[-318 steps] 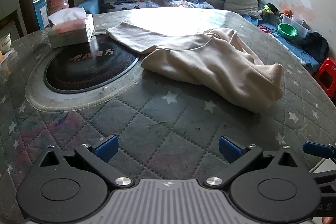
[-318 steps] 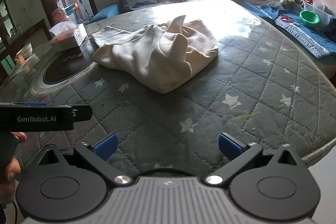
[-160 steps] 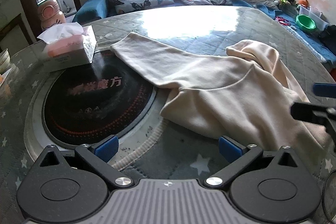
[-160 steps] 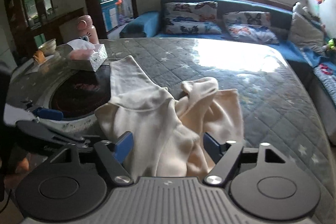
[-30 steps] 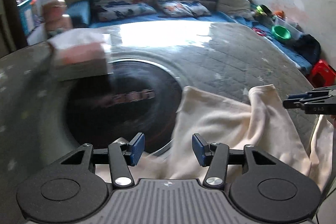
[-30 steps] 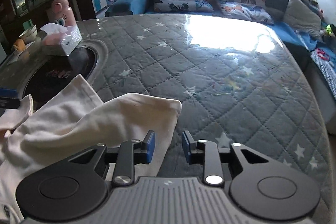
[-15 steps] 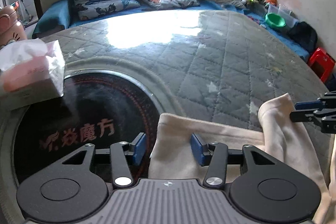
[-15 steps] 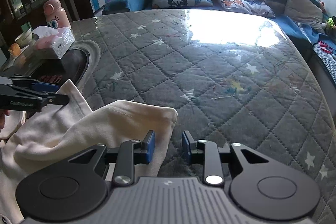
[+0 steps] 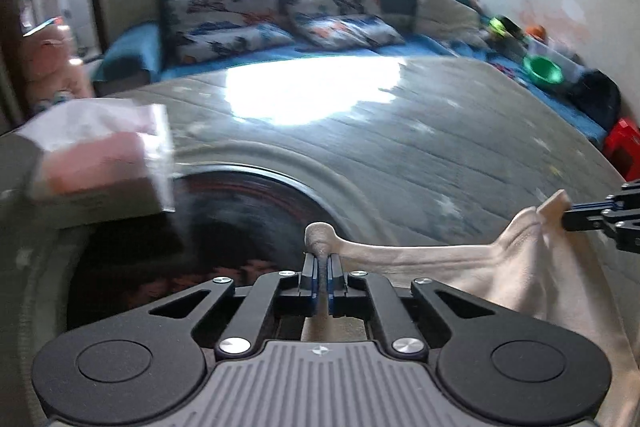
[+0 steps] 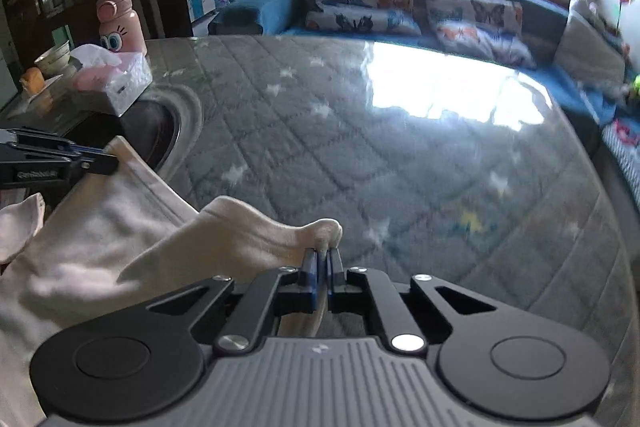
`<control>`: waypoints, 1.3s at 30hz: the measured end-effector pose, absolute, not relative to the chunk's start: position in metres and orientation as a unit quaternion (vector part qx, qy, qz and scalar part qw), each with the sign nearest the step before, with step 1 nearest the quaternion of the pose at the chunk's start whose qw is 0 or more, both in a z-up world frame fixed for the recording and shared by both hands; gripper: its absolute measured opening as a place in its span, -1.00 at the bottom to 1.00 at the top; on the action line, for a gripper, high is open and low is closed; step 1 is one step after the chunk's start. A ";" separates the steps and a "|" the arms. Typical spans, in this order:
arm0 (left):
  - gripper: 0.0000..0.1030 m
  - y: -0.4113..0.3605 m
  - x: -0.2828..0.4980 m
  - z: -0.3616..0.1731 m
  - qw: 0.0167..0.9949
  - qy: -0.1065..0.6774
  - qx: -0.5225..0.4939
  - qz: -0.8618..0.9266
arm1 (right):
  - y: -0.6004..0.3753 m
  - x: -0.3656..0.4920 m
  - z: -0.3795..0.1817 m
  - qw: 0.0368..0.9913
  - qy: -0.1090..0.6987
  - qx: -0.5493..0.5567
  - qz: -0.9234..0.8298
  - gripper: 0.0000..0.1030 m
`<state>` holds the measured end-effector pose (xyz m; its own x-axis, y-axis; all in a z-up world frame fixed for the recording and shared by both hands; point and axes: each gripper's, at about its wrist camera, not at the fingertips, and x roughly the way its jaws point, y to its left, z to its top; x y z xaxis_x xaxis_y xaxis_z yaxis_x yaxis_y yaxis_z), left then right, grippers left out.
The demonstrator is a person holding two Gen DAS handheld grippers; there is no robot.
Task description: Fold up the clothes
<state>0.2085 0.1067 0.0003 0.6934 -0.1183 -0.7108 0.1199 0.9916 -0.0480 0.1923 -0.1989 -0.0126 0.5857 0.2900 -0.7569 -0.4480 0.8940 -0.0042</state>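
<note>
A cream garment (image 9: 480, 275) hangs stretched between my two grippers over the near edge of the quilted table. My left gripper (image 9: 320, 265) is shut on one corner of it, with a nub of cloth poking out above the pads. My right gripper (image 10: 320, 261) is shut on the other corner of the garment (image 10: 132, 243). The right gripper also shows at the right edge of the left wrist view (image 9: 600, 213), and the left gripper at the left edge of the right wrist view (image 10: 60, 157). The rest of the garment droops below the frames.
A grey star-quilted round table (image 10: 400, 155) has a black round hotplate (image 9: 224, 211) set in its left side. A tissue box (image 10: 116, 79) and a pink bottle (image 10: 118, 21) stand at the far left. A blue sofa with pillows (image 10: 400, 7) lies behind.
Both grippers have closed fully on the garment's corners and lifted it, so the top edge is now pulled taut between them. The views blur from motion.
</note>
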 end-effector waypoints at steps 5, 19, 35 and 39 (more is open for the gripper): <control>-0.91 0.139 0.219 0.003 0.924 0.380 -0.033 -0.019 | -0.177 0.217 -0.011 0.896 0.377 -0.131 0.192 -0.93; -0.66 0.145 0.217 -0.002 0.921 0.388 -0.037 -0.001 | -0.157 0.207 -0.006 0.880 0.387 -0.156 0.225 -0.77; 0.23 0.115 0.151 0.027 0.933 0.359 0.007 0.011 | -0.128 0.091 -0.014 0.842 0.392 -0.174 0.328 -0.21; 0.31 0.110 0.136 0.029 0.934 0.356 0.013 0.016 | -0.124 0.062 -0.017 0.836 0.384 -0.199 0.337 -0.05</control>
<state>0.1357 0.1105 0.0292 0.7465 0.0390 -0.6642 -0.0212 0.9992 0.0348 0.0616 -0.1241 -0.0173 0.4780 0.4121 -0.7757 -0.7168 0.6934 -0.0734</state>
